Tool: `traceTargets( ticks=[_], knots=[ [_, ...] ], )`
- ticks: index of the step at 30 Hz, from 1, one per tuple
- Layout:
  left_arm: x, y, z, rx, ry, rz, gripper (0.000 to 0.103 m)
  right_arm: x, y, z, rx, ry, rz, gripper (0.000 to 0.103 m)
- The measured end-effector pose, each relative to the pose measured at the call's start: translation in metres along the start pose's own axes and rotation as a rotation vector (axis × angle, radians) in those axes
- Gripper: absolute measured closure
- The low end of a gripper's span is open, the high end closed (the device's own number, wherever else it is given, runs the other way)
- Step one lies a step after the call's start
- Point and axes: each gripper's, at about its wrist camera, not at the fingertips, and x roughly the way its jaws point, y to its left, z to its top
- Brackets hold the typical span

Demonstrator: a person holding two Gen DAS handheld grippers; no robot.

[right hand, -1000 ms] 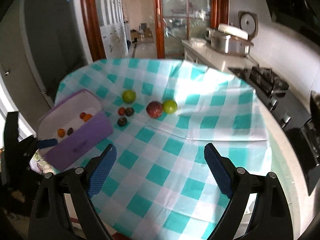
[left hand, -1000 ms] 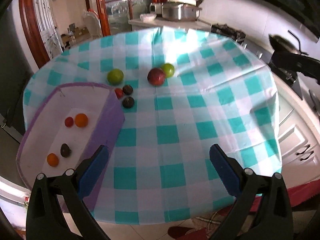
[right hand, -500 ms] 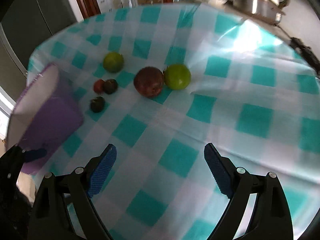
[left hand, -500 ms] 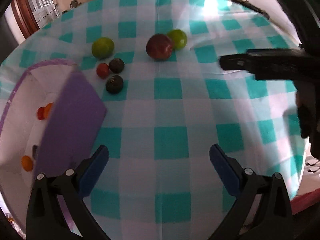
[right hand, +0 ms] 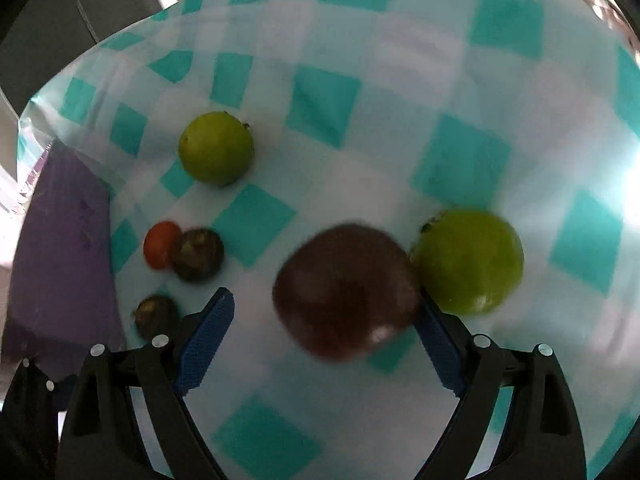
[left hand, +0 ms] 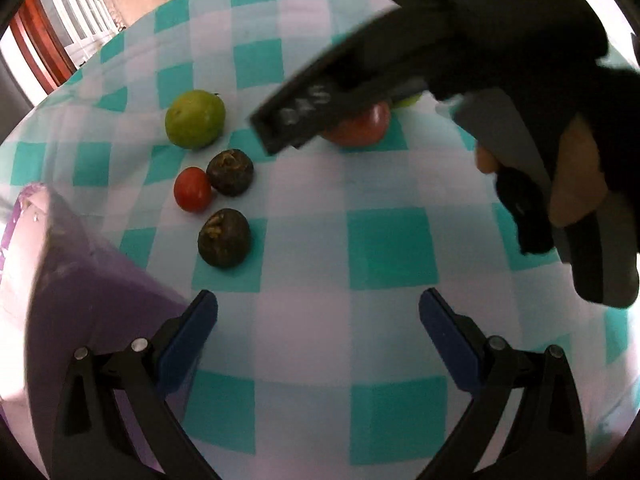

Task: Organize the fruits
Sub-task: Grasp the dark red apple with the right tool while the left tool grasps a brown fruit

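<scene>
Fruits lie on the teal-checked tablecloth [left hand: 384, 248]. In the left wrist view I see a green fruit [left hand: 195, 119], a small red tomato [left hand: 193, 189], two dark brown fruits [left hand: 230, 172] [left hand: 224, 237] and a red apple [left hand: 360, 126] partly hidden by the right gripper's body. My left gripper [left hand: 318, 316] is open, just short of the nearer dark fruit. In the right wrist view my right gripper [right hand: 324, 320] is open around the dark red apple [right hand: 344, 292], beside a second green fruit [right hand: 468, 262].
A purple basket [left hand: 80, 312] with a white lining stands at the left edge of the table, close to my left gripper's left finger; it also shows in the right wrist view [right hand: 60, 264]. A wooden door frame [left hand: 44, 40] lies beyond the table.
Both grippers have come down and forward toward the fruits. The right gripper has closed in on the red apple and now crosses the left wrist view.
</scene>
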Motion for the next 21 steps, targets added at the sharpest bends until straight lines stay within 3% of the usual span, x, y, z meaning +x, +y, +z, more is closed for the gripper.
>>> traceTargets(
  ticks=[5,11,15,16,19,20,21],
  knots=[
    [0.007,-0.007,0.005,0.051,-0.030,0.028,0.002,0.018,0.006,0.006,-0.039,0.036,-0.040,0.037],
    [0.015,-0.012,0.022,0.055,-0.051,0.079,0.002,0.001,-0.023,-0.011,-0.007,0.015,0.044,0.040],
    [0.021,-0.014,0.042,0.028,-0.052,0.157,0.002,-0.032,-0.057,-0.039,0.088,-0.007,0.111,0.040],
    [0.026,-0.015,0.049,0.036,-0.046,0.209,0.002,-0.039,-0.062,-0.044,0.101,-0.012,0.115,0.040],
    [0.044,-0.006,0.066,0.038,0.047,0.288,0.004,-0.069,-0.079,-0.064,0.127,-0.042,0.093,0.039],
    [0.056,0.003,0.073,0.018,0.136,0.296,0.005,-0.074,-0.080,-0.069,0.129,-0.046,0.086,0.039],
    [0.059,0.010,0.076,-0.007,0.162,0.274,0.005,-0.082,-0.083,-0.074,0.134,-0.053,0.075,0.039]
  ],
)
